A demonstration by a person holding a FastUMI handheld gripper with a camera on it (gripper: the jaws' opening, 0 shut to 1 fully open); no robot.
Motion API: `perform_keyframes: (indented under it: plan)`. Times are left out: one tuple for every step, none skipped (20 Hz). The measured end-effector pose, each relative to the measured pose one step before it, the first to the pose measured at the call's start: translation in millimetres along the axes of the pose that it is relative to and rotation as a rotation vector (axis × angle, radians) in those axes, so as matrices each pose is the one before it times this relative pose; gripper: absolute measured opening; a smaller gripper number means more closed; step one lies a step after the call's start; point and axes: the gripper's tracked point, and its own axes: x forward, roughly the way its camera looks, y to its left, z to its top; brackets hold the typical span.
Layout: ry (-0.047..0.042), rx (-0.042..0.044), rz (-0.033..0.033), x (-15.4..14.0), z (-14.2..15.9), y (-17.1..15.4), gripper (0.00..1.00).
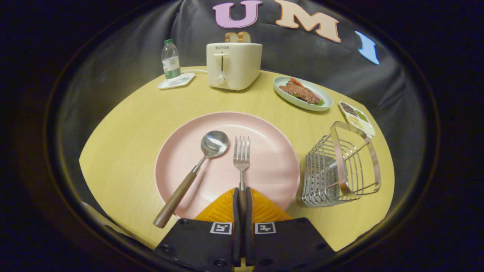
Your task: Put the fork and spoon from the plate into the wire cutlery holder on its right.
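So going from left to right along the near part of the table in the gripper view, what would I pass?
Spoon on the pink plate → fork, its handle clamped between the gripper fingers → wire cutlery holder, standing on the table beside the plate.

Single fisheye, mounted on the gripper point(242, 196), looking forward along its two fingers and tilted down at the round wooden table point(128, 124) — close in. Fingers sit nearly together at the near end of the view, clamped on the fork point(241, 158) handle. Pink plate point(272, 166) just ahead; wire cutlery holder point(340, 166) beside it; toaster point(233, 65) far across.
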Motion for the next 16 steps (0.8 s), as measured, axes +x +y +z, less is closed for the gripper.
perform_keyframes:
  plan:
    - [0.00005, -0.00249, 0.00695, -4.55, 5.64, -1.41, 0.08]
    - [0.00232, -0.00815, 0.01252, -5.61, 4.96, -0.87, 0.08]
    - [-0.00144, -0.01150, 0.01186, -6.33, 5.64, -1.48, 0.08]
    - [-0.00075, -0.01671, 0.01047, -5.85, 5.43, -1.49, 0.08]
    - [-0.00208, -0.01671, 0.01117, -6.77, 4.69, -1.98, 0.08]
    - [-0.00515, -0.01230, 0.01029, -6.77, 6.13, -3.32, 0.08]
    - [0.00368, -0.00755, 0.01476, -5.82, 5.22, -3.51, 0.08]
    - [0.00080, -0.00447, 0.01342, -5.84, 3.84, -3.27, 0.08]
    - [0.00327, -0.00565, 0.01280, -6.84, 3.80, -5.10, 0.08]
    - [0.00781, -0.00807, 0.01215, -6.02, 3.48, -5.35, 0.08]
    - [0.00240, -0.01337, 0.00018, -5.40, 2.88, -9.09, 0.08]
    - [0.00646, -0.02158, -0.00545, -5.72, 2.05, -10.72, 0.08]
    - [0.01106, -0.02107, -0.00364, -4.21, 0.12, -9.66, 0.08]
    - [0.01071, -0.01626, 0.00171, -4.92, -0.02, -8.90, 0.08]
    - [0.01516, -0.01481, 0.00383, -4.54, -2.09, -8.08, 0.08]
    - [0.02062, -0.01212, 0.00962, -4.98, -2.62, -7.39, 0.08]
